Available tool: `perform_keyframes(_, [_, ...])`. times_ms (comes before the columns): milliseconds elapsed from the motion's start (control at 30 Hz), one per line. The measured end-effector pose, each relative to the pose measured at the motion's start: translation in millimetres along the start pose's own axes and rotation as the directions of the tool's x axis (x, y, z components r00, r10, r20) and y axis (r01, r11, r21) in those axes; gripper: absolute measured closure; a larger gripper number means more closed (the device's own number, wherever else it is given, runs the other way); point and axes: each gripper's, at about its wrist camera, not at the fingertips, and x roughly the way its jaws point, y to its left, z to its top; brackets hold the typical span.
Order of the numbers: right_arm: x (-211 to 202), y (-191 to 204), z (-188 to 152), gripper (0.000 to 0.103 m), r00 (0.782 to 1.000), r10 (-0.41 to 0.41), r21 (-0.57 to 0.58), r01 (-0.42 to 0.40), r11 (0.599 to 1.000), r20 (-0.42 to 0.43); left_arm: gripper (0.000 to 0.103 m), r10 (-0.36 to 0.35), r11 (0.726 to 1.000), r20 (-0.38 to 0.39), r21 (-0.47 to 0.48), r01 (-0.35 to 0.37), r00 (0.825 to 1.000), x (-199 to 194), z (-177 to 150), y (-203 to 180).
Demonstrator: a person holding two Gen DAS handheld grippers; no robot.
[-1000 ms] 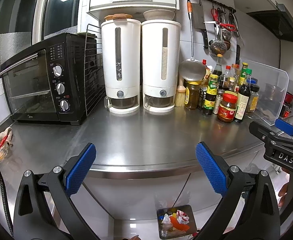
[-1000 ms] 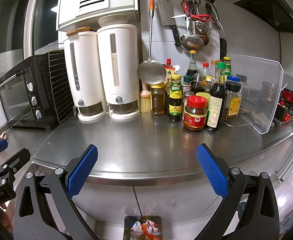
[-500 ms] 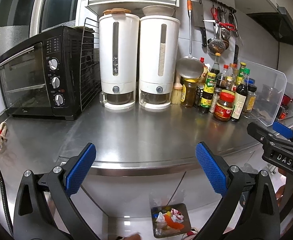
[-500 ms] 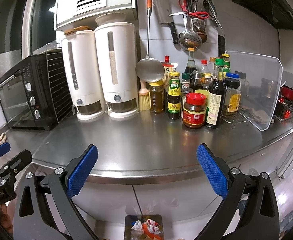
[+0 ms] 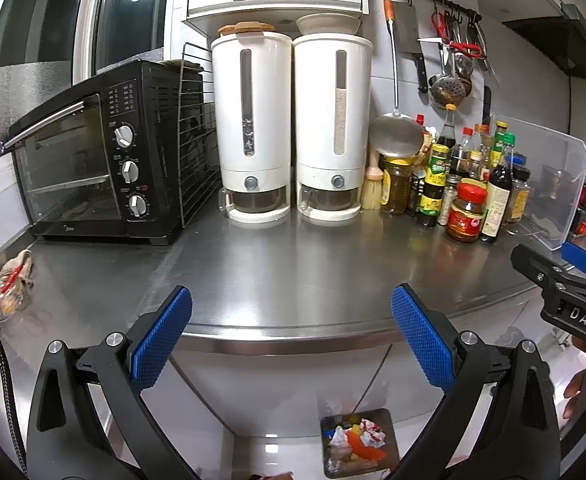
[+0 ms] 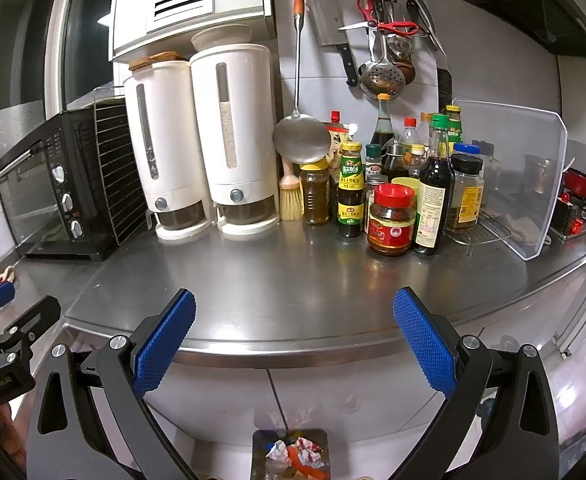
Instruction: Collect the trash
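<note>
Two grippers, left gripper (image 5: 291,334) and right gripper (image 6: 293,336), gape above one bin (image 6: 290,456).

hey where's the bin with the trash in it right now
The trash bin sits on the floor below the steel counter edge, low in both wrist views, between the open right tongs and holding crumpled scraps.

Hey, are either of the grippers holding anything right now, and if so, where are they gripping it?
Nothing is held. The left gripper and right gripper both have their jaws wide apart, with only the steel counter behind them.
</note>
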Motion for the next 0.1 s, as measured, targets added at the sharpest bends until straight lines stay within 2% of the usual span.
perform_keyframes(100, [-0.6,2.3,-0.7,0.003,1.000,0.001,-0.002,-0.001,1.000,-0.001,0.008,0.005,1.000,0.002,-0.001,-0.005,1.000,-1.6,0.5,1.3])
